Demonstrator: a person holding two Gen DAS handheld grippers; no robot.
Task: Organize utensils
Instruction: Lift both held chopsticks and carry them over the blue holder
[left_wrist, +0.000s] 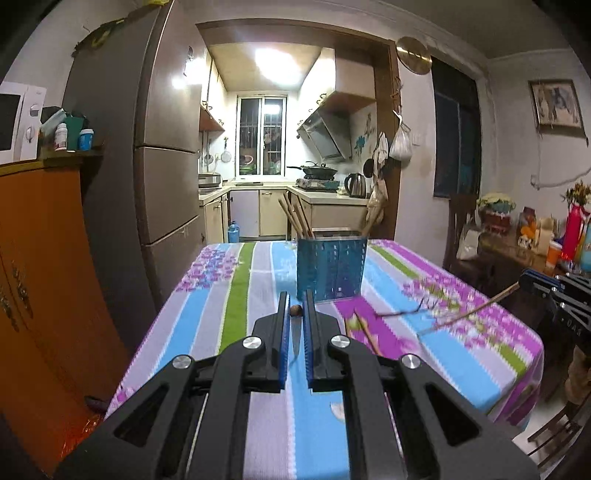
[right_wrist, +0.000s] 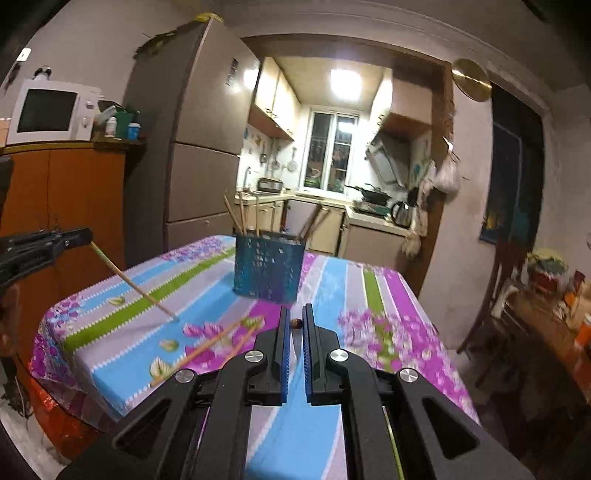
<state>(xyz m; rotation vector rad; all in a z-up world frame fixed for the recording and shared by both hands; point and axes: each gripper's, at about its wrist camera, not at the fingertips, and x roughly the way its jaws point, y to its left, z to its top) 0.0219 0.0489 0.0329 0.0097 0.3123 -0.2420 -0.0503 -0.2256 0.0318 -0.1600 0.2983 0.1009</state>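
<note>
**Chopsticks (right_wrist: 242, 218) partly binned, 2 lifted, 2 left**

Several stand in the blue basket (right_wrist: 267, 271) on the striped surface (right_wrist: 332, 280). The left claw (left_wrist: 295, 306) is clamped on a pale chopstick (right_wrist: 133, 288), the right claw (right_wrist: 295, 317) on a second chopstick (left_wrist: 472, 312). 2 loose chopsticks (right_wrist: 199, 350) lie unsorted. Blur smears the held sticks, and the basket's inside is hidden.

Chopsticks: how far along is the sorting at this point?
Done: several standing chopsticks are in the blue holder. In hand: the left gripper and right gripper are each shut on one chopstick. Left: at least two loose chopsticks lie on the tablecloth, plus the held pair.
</note>
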